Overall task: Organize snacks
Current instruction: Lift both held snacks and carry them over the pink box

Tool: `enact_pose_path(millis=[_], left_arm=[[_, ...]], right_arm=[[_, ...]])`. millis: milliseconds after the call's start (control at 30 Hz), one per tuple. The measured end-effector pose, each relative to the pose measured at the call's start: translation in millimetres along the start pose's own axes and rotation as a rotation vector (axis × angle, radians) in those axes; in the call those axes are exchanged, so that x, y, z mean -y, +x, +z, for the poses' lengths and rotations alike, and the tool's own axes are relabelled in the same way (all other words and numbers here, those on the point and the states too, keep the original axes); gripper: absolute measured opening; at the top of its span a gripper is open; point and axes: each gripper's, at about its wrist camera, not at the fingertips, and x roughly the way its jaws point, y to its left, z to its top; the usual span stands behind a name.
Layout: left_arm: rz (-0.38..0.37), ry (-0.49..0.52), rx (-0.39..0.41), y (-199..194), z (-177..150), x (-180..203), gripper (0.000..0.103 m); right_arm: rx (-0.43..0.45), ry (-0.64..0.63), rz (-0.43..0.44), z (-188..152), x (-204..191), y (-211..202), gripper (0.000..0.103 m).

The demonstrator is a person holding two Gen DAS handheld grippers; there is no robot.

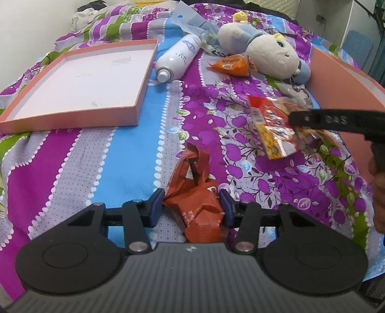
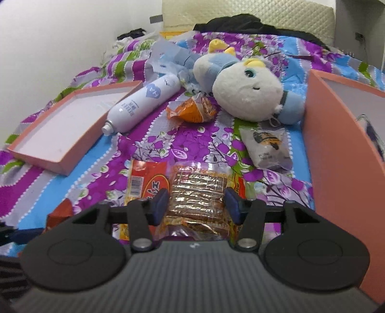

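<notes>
A crumpled red-brown snack packet (image 1: 199,199) lies on the patterned bedspread, and my left gripper (image 1: 192,204) is shut on it, both blue pads pressing its sides. My right gripper (image 2: 197,204) is shut on a red and yellow snack packet with a clear window (image 2: 197,190). In the left wrist view that packet (image 1: 272,125) hangs above the bed, pinched by one of the right gripper's fingers (image 1: 312,119). An orange snack packet (image 2: 195,110) lies by the plush toy. A grey packet (image 2: 267,146) lies beside the pink box (image 2: 336,156).
A shallow pink tray (image 1: 72,118) lies at the left. A white spray bottle (image 1: 178,56), a white and blue plush toy (image 1: 264,53) and a pale blue plastic bag (image 1: 190,19) lie farther back. A person's hand (image 1: 379,192) shows at the right edge.
</notes>
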Motion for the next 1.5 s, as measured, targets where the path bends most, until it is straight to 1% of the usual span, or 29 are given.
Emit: enact_pose_path(millis=[133,300,433,600,667,700,833,900,1167,1300,1500], left_arm=[[-0.027,-0.024,0.008,-13,4,-4,0.054],[-0.06,-0.034,0.037,-37,15,-3,0.054],[-0.12,-0.019,0.043,-59,20,7,0.054],[-0.152,-0.001,0.064,-83,27,21,0.054],[-0.164,0.0,0.073,-92,31,24,0.054],[-0.169,-0.001,0.077,-97,34,24,0.054],[-0.207,0.004,0.082,-118,44,31,0.055],[-0.214,0.019,0.1,-131,49,38,0.055],[-0.262,0.055,0.163,-172,65,63,0.055],[-0.302,0.083,0.173,-183,70,83,0.055],[-0.384,0.138,0.176,-185,76,125,0.055]], right_arm=[[0.019,0.033,-0.004,-3,2,-26,0.054],[0.047,0.048,-0.022,-4,5,-57,0.054],[0.074,0.063,-0.041,-4,7,-83,0.054],[0.101,0.094,-0.061,-6,13,-115,0.054],[0.091,0.122,-0.074,-7,15,-126,0.054],[0.09,0.138,-0.066,-7,17,-133,0.054],[0.103,0.131,-0.07,-6,13,-158,0.054],[0.114,0.142,-0.063,-7,15,-170,0.054],[0.154,0.153,-0.088,-6,22,-205,0.054],[0.173,0.158,-0.109,-6,31,-228,0.054],[0.183,0.164,-0.155,-7,52,-252,0.054]])
